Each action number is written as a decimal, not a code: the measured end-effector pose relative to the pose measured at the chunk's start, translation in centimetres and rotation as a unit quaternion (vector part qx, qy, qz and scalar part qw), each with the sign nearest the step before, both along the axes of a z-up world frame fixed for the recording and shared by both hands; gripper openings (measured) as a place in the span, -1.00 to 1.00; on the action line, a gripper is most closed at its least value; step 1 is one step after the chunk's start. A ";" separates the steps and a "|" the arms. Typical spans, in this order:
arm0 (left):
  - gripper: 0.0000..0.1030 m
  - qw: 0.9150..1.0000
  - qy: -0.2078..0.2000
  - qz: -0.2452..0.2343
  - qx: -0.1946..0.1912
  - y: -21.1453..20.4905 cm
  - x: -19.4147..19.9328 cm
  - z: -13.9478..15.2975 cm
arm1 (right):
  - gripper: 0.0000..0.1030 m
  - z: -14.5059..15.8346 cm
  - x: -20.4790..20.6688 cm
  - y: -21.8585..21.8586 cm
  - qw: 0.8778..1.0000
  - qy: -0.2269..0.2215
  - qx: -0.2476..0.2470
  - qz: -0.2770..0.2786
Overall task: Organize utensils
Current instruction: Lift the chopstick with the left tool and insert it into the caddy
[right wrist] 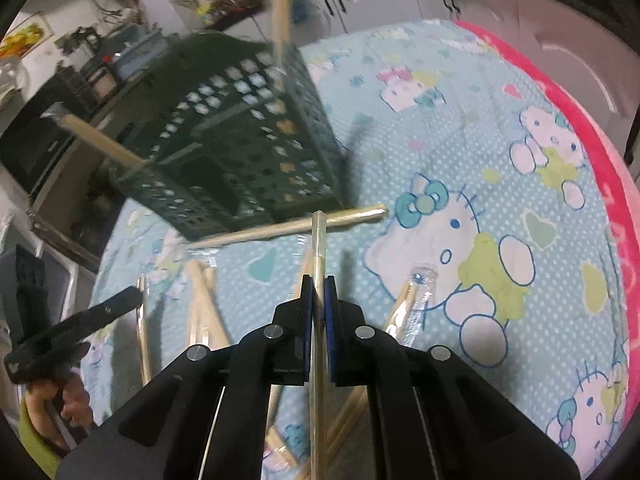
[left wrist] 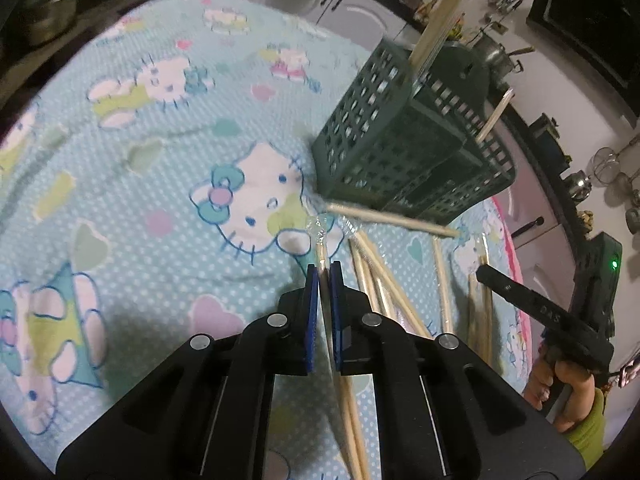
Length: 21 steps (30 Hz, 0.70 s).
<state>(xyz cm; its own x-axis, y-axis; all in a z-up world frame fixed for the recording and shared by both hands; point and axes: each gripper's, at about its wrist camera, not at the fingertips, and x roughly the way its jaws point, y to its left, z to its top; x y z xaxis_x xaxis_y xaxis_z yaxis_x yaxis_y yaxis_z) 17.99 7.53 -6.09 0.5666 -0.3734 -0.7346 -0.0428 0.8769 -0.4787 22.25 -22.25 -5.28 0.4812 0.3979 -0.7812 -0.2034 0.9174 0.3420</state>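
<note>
Each hand-held gripper, left (left wrist: 324, 268) and right (right wrist: 319, 280), clamps one wrapped chopstick (left wrist: 321, 250) endwise, ready for the green caddy (left wrist: 400, 140).

Cartoon-cat blue bedspread (left wrist: 168, 184) — green basket (left wrist: 384, 136), wrapped chopsticks (left wrist: 394, 219) on it

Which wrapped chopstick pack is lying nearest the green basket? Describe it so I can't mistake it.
Find the green basket on the cartoon-cat cloth. Along its base lies one wrapped chopstick pack. Unlike the packs fanned below it, it lies crosswise, alone.
</note>
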 end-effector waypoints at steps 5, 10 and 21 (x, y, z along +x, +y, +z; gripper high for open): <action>-0.95 1.000 -0.030 -0.005 0.003 0.0 -1.1 2.3 | -0.89 3.0 -1.9 0.4 0.999 -0.041 0.014 0.019; -0.95 0.998 -0.058 -0.017 0.008 -1.5 -1.6 4.4 | -0.89 6.2 -4.0 0.5 0.996 -0.083 0.019 0.032; -0.95 0.991 -0.118 -0.057 0.017 -4.9 -2.4 8.6 | -0.89 11.1 -6.8 0.2 0.985 -0.167 0.020 0.045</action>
<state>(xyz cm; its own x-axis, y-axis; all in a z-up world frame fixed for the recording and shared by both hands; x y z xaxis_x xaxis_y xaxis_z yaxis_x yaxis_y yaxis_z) 15.56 2.67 2.48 0.6798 -0.4223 -0.5996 0.1683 0.8856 -0.4329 15.42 -22.01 5.87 0.6696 0.4786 -0.5679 -0.3909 0.8773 0.2785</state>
